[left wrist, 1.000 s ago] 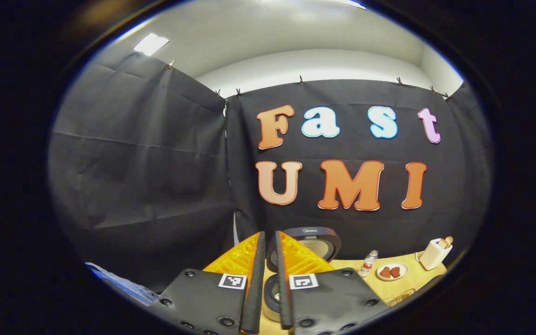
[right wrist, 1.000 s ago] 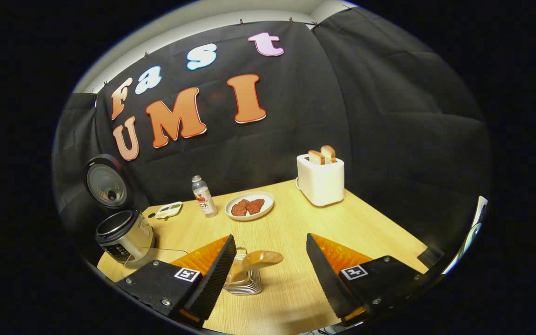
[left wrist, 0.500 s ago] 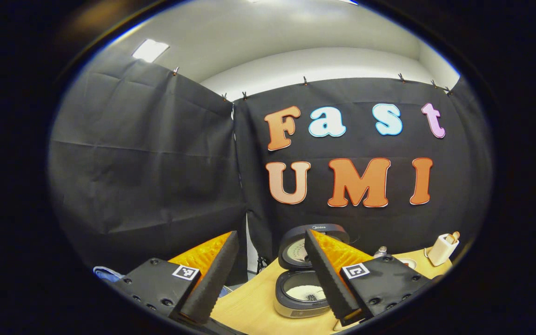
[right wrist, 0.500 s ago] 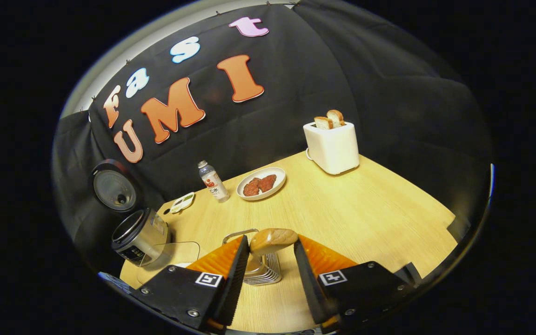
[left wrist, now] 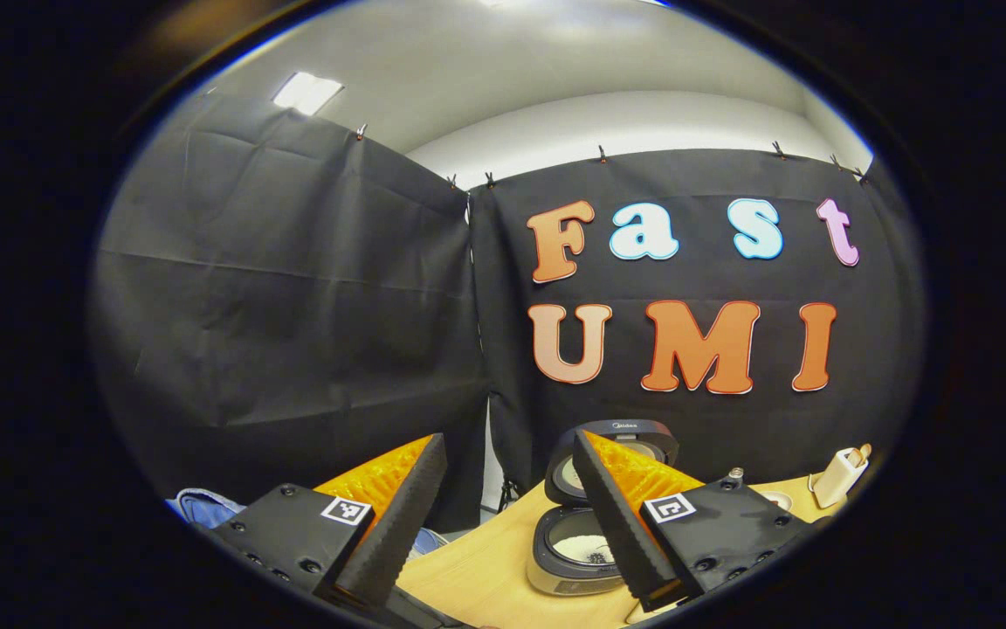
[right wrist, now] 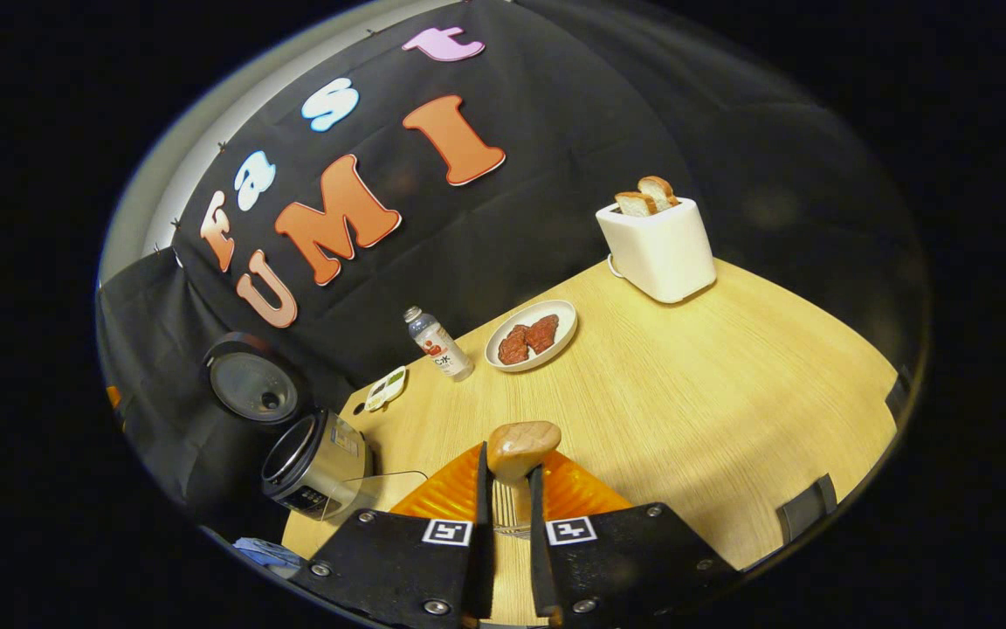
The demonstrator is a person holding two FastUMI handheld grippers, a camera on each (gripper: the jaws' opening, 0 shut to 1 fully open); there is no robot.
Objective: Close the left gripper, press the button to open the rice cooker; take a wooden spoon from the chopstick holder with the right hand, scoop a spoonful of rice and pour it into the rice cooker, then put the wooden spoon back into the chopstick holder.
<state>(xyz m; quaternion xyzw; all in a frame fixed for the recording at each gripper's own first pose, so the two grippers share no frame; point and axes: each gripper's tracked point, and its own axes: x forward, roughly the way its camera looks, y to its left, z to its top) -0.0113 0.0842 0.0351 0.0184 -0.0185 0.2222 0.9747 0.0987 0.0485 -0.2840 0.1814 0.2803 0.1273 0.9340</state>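
Wooden spoon (right wrist: pixel 522 442): bowl end up, stem running down between the right tongs (right wrist: pixel 508 489); both fingers look pressed on the stem, so it reads as pinched. Gripped low on the stem so the bowl stays free for scooping, I'd judge.
holder (right wrist: pixel 504 519): wire rack on the counter (right wrist: pixel 695 384), mostly hidden behind the right tongs; spoon looks seated in it, not yet lifted out.
cooker (right wrist: pixel 315 454): lid (right wrist: pixel 251 385) standing open behind the pot, so the button step looks done; sits near the counter's left edge, well apart from the spoon. In the left gripper view the pot (left wrist: pixel 575 550) shows white rice inside.
left tongs (left wrist: pixel 512 515): spread wide, holding nothing, hanging near the cooker, off the lid so the pour path stays open.
clear tub (right wrist: pixel 381 489): between cooker and holder; contents hard to tell, likely the rice source.
bystanders: bottle (right wrist: pixel 438 344), plate (right wrist: pixel 531 335), toaster (right wrist: pixel 660 240) at the far side, clear of the work.
next: lift straight up to free the spoon from the wires.
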